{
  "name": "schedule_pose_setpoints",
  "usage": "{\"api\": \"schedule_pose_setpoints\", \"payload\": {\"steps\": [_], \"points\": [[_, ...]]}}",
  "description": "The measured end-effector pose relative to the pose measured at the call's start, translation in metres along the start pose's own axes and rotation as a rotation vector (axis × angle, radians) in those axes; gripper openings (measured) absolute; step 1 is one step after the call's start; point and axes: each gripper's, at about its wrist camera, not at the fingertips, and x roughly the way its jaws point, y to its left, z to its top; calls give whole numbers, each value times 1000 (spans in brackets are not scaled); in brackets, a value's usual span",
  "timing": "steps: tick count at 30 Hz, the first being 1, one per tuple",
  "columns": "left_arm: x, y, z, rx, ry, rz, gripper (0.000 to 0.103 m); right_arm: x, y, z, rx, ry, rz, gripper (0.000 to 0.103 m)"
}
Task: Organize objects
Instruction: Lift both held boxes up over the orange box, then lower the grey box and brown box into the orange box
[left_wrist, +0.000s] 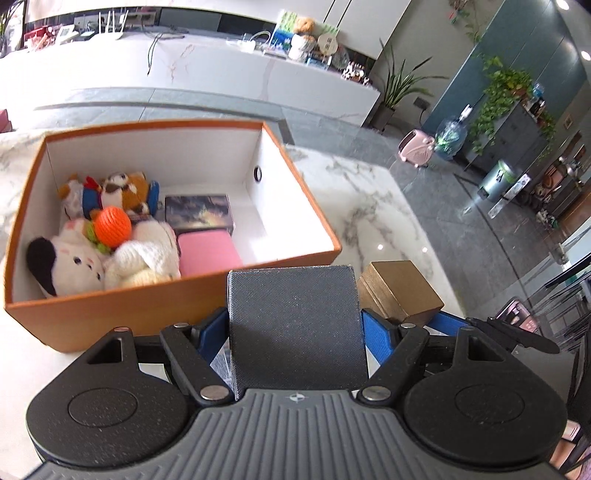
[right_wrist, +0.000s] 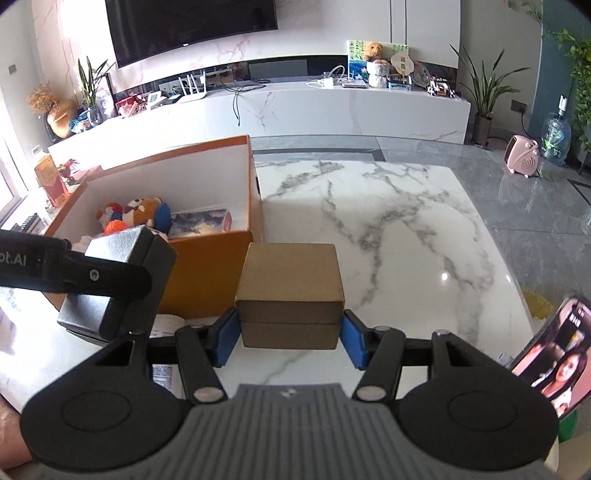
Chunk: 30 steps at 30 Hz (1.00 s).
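Note:
My left gripper (left_wrist: 293, 332) is shut on a dark grey box (left_wrist: 295, 317), held in the air just in front of the orange storage box (left_wrist: 110, 310). The grey box (right_wrist: 110, 280) and the left gripper's finger also show at the left of the right wrist view. My right gripper (right_wrist: 290, 334) is shut on a gold-brown box (right_wrist: 290, 291), its blue pads pressing both sides, above the marble table beside the orange storage box (right_wrist: 207, 273). The gold-brown box (left_wrist: 399, 291) shows to the right of the grey one. Inside the orange box lie plush toys (left_wrist: 96, 254), an orange ball (left_wrist: 112, 226), a pink case (left_wrist: 208, 254) and a picture box (left_wrist: 199, 214).
The white marble table (right_wrist: 388, 229) stretches to the right of the orange box. A phone (right_wrist: 554, 354) with a lit screen stands at the right edge. A booklet (right_wrist: 166, 365) lies under the right gripper. Beyond the table are a grey floor, a low white cabinet and plants.

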Motion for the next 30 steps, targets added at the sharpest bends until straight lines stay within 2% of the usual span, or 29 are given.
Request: {"api": "schedule_pose_setpoints", "payload": {"steps": [3, 6, 10, 14, 19, 23, 30], "points": [[-15, 11, 12, -4, -32, -19, 89, -14, 8, 19, -46, -28, 36, 60], [-23, 29, 27, -23, -63, -2, 89, -20, 22, 42, -138, -41, 71, 60], [-25, 52, 47, -42, -71, 14, 89, -10, 50, 74, -411, -4, 91, 60], [-10, 66, 65, -28, -50, 22, 89, 16, 74, 102, -697, 113, 112, 60], [15, 79, 78, -24, -24, 1, 89, 57, 98, 130, -945, 263, 128, 60], [33, 95, 83, -50, -6, -29, 89, 90, 112, 139, -1070, 373, 125, 60], [74, 111, 94, -86, 44, -93, 89, 124, 126, 141, -1274, 539, 148, 60]]}}
